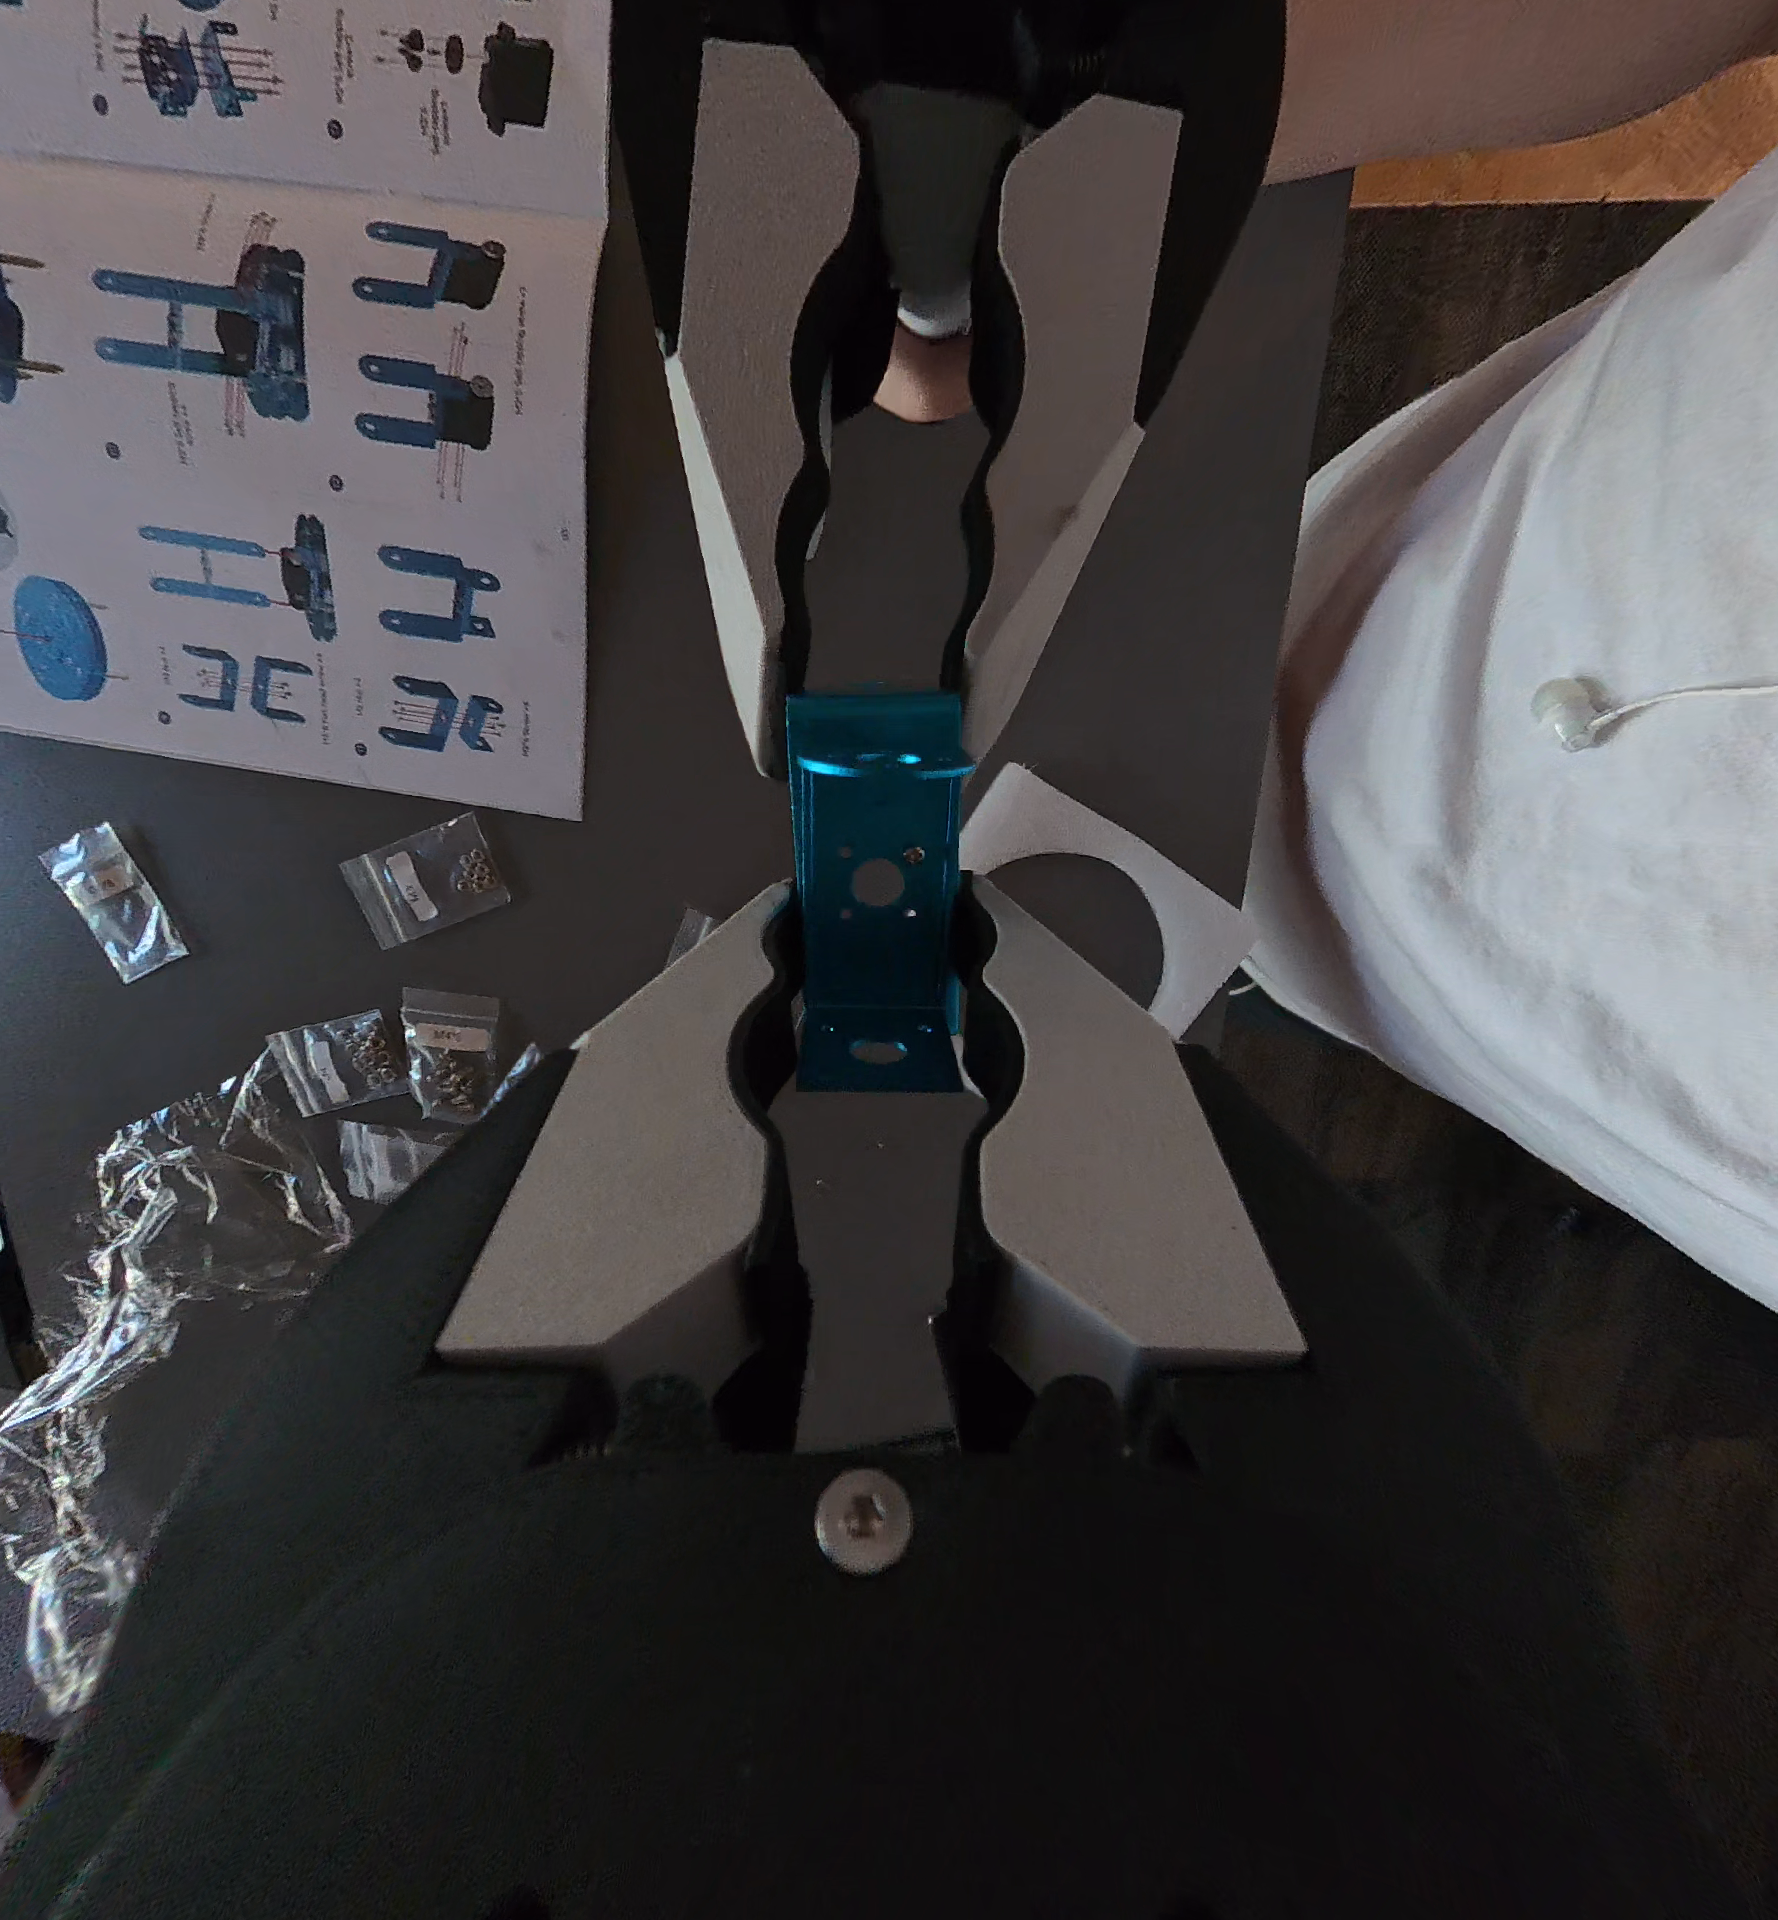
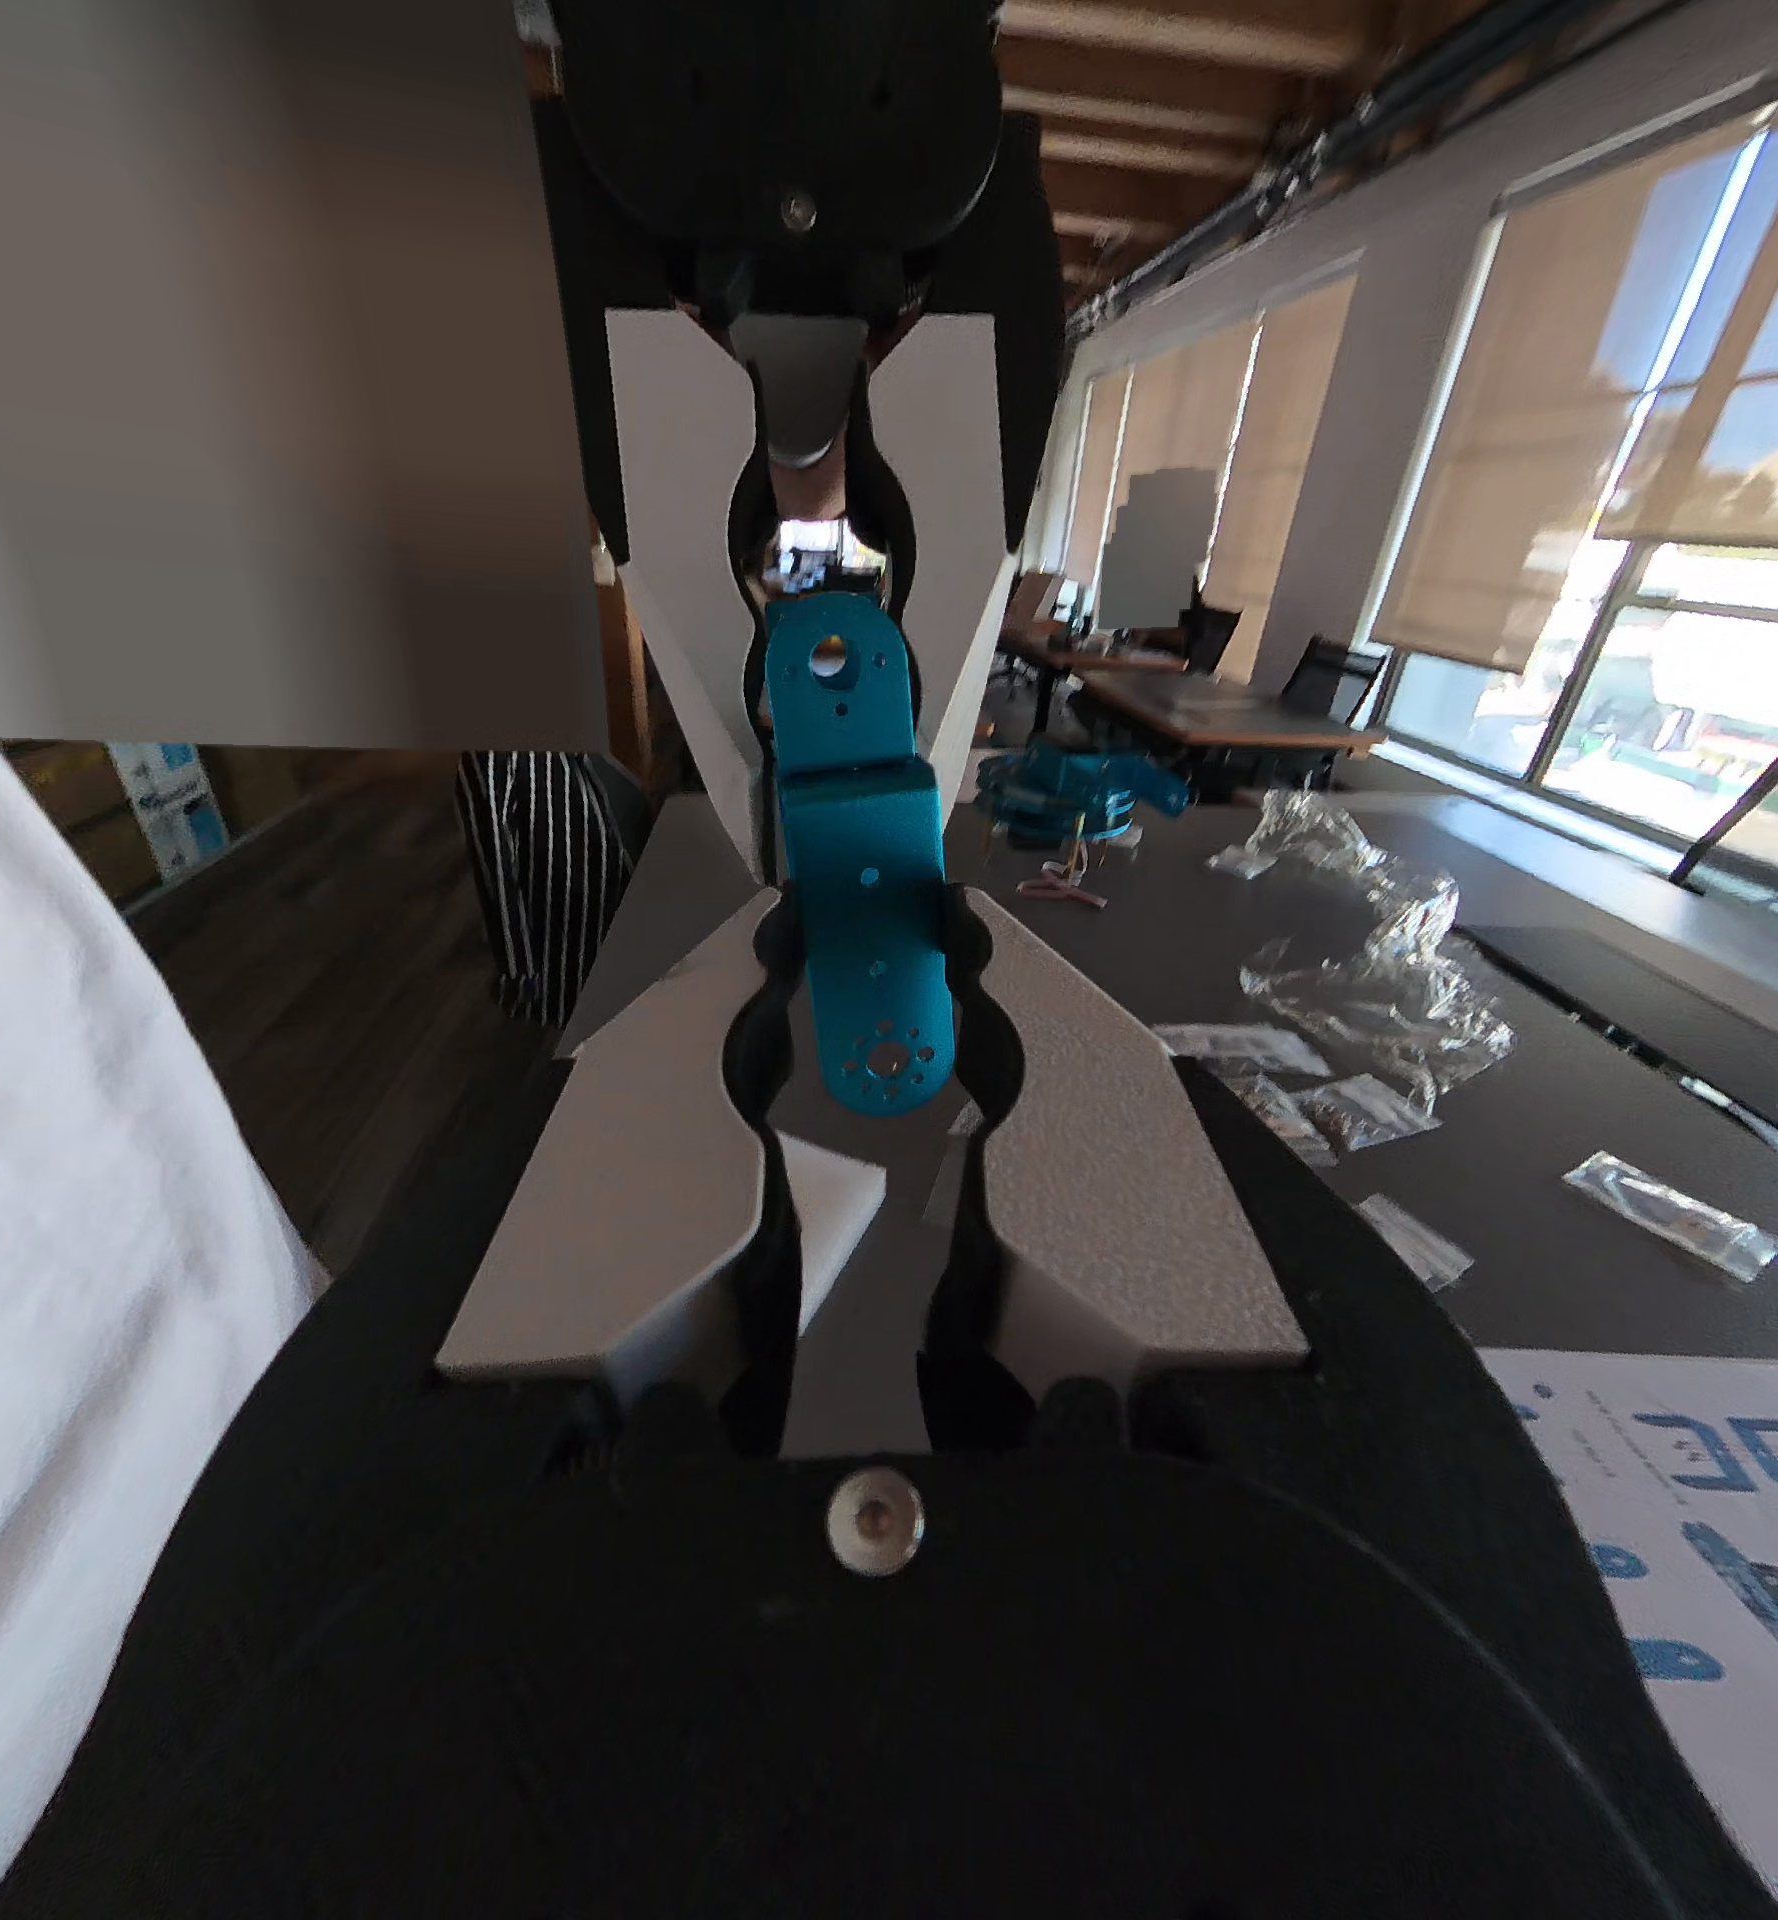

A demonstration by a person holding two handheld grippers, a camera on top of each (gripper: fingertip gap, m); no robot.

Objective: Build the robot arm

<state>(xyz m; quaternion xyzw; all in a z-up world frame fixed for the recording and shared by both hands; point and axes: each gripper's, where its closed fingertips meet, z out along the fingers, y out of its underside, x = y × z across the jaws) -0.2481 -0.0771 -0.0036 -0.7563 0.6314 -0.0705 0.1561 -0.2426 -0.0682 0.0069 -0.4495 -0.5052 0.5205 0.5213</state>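
Blue metal is being held between both tools: a bracket (image 1: 877, 894) is being clamped at once by the left gripper (image 1: 874, 914) and the right gripper (image 1: 869, 727). The two grippers are being pointed at each other, tip to tip, along one line.

1. Long axis. The bracket is being kept with its long axis along that shared line, so each gripper is being met end-on by it.
2. Left gripper. Its jaws are being pressed on the side walls of the bracket at the near end. A folded flange with a slot is being left free between the fingers, behind the tips.
3. Right gripper (image 2: 869, 914). Its jaws are being closed on the bracket (image 2: 864, 935) at mid-length. A rounded end with a ring of holes is being left free behind the tips. The far rounded end is being gripped by the left gripper (image 2: 854, 790).
4. Whether one bent piece or two mated pieces are being held cannot be told.
5. Neither gripper is nearer; both are touching the bracket.

Below the bracket, a dark table (image 1: 656, 883) is being shown. To the left of the bracket, a manual (image 1: 272, 416), screw bags (image 1: 428, 883) and crumpled wrap (image 1: 137, 1247) are being left lying. To its right, a white shirt (image 1: 1591, 727) is being shown.
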